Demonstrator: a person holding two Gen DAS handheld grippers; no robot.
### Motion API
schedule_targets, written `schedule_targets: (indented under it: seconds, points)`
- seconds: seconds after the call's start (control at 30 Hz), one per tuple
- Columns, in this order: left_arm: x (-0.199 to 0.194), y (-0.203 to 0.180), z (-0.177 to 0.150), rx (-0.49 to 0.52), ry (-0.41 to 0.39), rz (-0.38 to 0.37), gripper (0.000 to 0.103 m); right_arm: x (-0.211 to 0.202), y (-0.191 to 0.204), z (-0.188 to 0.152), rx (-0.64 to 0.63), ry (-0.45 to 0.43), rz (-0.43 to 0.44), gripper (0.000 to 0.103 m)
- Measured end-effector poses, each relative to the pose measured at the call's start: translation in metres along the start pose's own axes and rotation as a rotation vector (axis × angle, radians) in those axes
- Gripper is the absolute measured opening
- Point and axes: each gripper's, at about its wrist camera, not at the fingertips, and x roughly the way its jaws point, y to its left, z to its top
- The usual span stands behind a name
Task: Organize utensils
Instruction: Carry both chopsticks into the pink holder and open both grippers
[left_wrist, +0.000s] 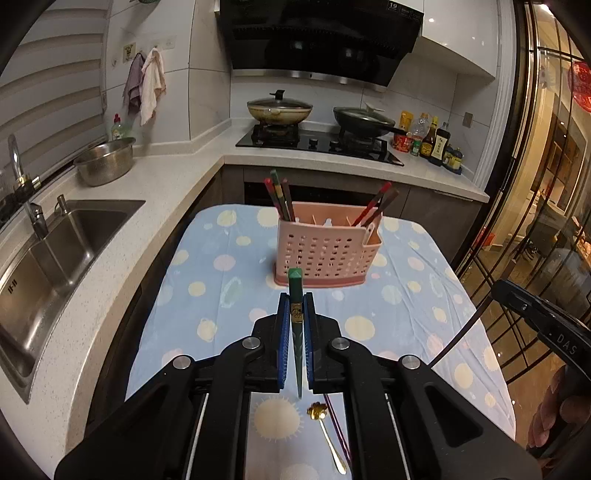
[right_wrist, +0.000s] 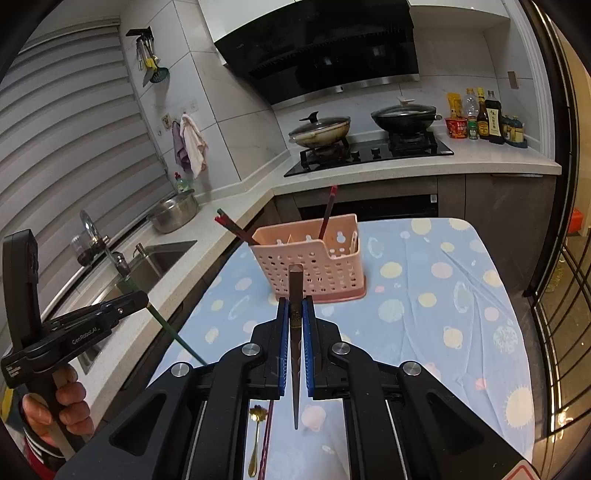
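My left gripper (left_wrist: 295, 300) is shut on a green chopstick (left_wrist: 295, 291), held upright above the table, short of the pink utensil caddy (left_wrist: 327, 251). My right gripper (right_wrist: 295, 304) is shut on a brown chopstick (right_wrist: 295, 288), also short of the caddy (right_wrist: 314, 266). The caddy holds several chopsticks (left_wrist: 280, 195) at its left end and some (left_wrist: 380, 203) at its right. A gold spoon (left_wrist: 327, 435) and a purple chopstick (left_wrist: 338, 432) lie on the cloth below the grippers; they also show in the right wrist view as the spoon (right_wrist: 255, 439) and the chopstick (right_wrist: 266, 439). The left gripper with its green chopstick (right_wrist: 173, 332) shows at the left of the right wrist view.
The table has a blue cloth (left_wrist: 207, 266) with pale spots. A counter with a steel sink (left_wrist: 48, 258) and a metal bowl (left_wrist: 105, 162) runs along the left. A hob with two lidded pans (left_wrist: 279, 110) and sauce bottles (left_wrist: 432, 142) is behind. A glass door (left_wrist: 535, 221) is on the right.
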Motion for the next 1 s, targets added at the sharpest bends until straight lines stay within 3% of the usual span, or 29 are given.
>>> schedule_targets:
  seconds: [0.67, 1.0]
  points:
    - [0.004, -0.021, 0.147, 0.019, -0.257, -0.029, 0.007, 0.035, 0.023, 0.130, -0.023, -0.273, 0.021, 0.007]
    - [0.049, -0.023, 0.180, 0.046, -0.261, 0.007, 0.007, 0.088, 0.017, 0.154, 0.013, -0.265, 0.008, 0.007]
